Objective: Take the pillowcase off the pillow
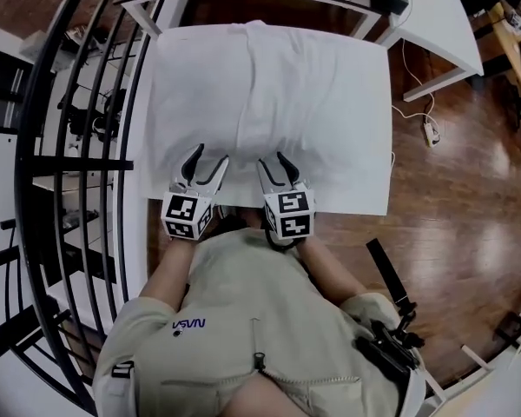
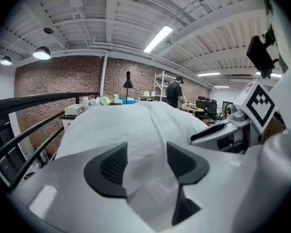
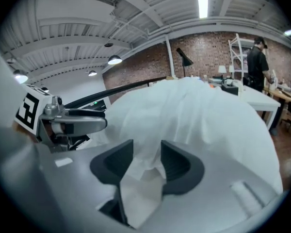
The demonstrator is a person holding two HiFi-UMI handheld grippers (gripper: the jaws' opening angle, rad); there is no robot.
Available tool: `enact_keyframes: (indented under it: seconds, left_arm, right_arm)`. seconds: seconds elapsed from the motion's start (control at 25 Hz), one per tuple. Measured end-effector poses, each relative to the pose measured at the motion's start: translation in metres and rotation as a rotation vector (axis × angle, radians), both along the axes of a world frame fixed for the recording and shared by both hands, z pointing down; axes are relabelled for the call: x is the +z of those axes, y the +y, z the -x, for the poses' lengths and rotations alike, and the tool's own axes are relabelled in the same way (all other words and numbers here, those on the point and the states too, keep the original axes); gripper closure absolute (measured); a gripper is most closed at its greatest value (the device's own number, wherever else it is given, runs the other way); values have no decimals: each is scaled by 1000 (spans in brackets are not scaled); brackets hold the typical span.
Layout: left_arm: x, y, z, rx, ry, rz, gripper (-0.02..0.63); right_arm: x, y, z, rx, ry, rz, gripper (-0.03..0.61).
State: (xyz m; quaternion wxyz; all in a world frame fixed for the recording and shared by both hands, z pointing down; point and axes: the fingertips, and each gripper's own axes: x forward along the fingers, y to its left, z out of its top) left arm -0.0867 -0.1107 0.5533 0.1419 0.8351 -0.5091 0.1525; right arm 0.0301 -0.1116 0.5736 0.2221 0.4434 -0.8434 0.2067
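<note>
A white pillowcase (image 1: 269,94) covers its pillow, which lies plump and lengthwise across the middle of a white surface (image 1: 372,191). The pillow fills most of the surface and leaves a flat pale margin along its sides and near edge. The cloth is plain and unmarked, softly rumpled, with one long crease running down its middle from the surface's far end toward the near end.

At the near edge of the surface, a person in a beige top (image 1: 243,320) holds the two tongs side by side against the pillow's near end. The left tongs (image 1: 210,156) stand released, their dark ribbed pads apart with smooth white cloth lying in the gap. The right tongs (image 1: 273,161) are also released. A bunched fold of the pillowcase rises between their pads, close against the right-hand one, but it is not pinched.

A black metal railing (image 1: 78,146) curves along the left of the surface and a wooden floor (image 1: 451,198) shows to its right. Beyond the far end of the surface, a figure in dark clothes (image 3: 256,64) stands by a shelf before a brick wall.
</note>
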Motion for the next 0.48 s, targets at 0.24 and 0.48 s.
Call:
enact_keyframes:
  seconds: [0.24, 0.48]
  left_arm:
    - [24, -8, -7, 112, -118, 30, 284]
    - [42, -25, -6, 137, -188, 52, 360]
  right_arm:
    - [13, -4, 15, 38, 64, 29, 398]
    - [28, -6, 27, 79, 121, 53, 398]
